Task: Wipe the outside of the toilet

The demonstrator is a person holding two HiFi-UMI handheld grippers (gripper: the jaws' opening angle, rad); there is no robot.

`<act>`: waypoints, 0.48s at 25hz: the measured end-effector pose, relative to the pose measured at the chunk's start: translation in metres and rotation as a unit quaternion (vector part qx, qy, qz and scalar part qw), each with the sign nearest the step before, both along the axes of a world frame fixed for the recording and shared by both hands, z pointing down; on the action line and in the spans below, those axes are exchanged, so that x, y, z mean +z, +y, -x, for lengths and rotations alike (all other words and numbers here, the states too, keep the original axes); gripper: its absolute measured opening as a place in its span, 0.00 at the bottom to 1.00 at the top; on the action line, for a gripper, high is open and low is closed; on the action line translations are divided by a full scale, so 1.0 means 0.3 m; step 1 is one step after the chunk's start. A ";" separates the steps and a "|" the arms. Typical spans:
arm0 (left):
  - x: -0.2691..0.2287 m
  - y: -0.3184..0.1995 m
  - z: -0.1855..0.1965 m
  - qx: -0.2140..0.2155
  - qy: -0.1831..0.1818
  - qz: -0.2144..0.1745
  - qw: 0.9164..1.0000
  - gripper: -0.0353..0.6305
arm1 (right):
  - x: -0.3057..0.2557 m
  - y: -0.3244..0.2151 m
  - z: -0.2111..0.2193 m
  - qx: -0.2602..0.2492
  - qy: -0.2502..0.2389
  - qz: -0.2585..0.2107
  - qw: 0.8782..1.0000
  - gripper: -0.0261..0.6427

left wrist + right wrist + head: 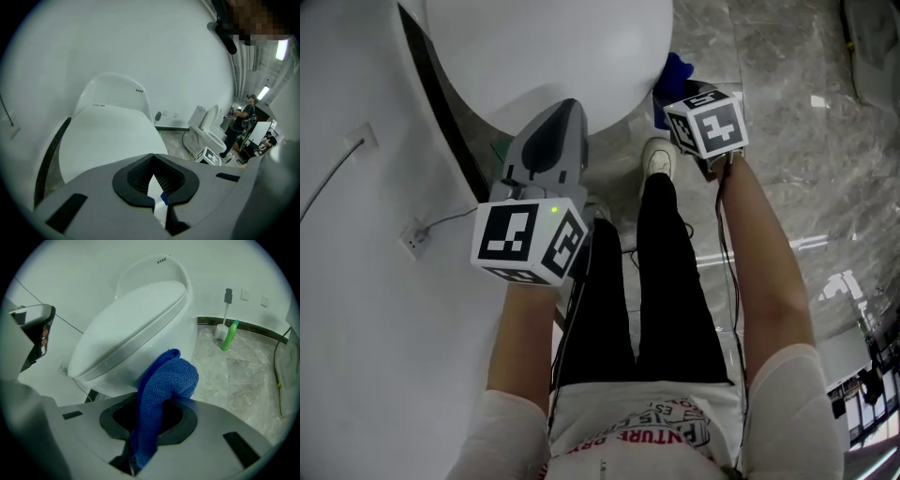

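Observation:
The white toilet with its lid down fills the top of the head view. My right gripper hangs by the bowl's right side, shut on a blue microfibre cloth. In the right gripper view the cloth bulges out of the right gripper and lies close to or against the bowl's underside; contact cannot be told. My left gripper hovers just in front of the bowl's front edge, shut and holding nothing. In its own view the left gripper points over the closed lid.
A green bottle and a toilet brush stand by the wall right of the toilet. A wall socket with a cable is on the left. The person's legs and shoe stand on the marble floor. A second toilet and people are farther off.

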State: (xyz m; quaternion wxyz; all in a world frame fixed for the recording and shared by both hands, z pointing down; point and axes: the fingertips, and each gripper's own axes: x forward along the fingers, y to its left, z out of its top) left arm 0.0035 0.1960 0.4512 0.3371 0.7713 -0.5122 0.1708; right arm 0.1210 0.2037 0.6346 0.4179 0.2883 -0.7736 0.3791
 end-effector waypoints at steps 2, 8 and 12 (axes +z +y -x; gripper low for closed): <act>0.013 0.062 0.062 0.004 -0.002 0.003 1.000 0.06 | 0.011 0.047 0.039 0.019 0.005 0.004 1.000 0.15; 0.044 0.216 0.188 -0.004 0.002 0.011 1.000 0.06 | 0.030 0.150 0.113 0.072 0.010 0.004 0.997 0.15; 0.077 0.302 0.269 -0.002 0.001 0.014 1.000 0.06 | 0.036 0.229 0.184 0.087 0.005 0.018 0.996 0.15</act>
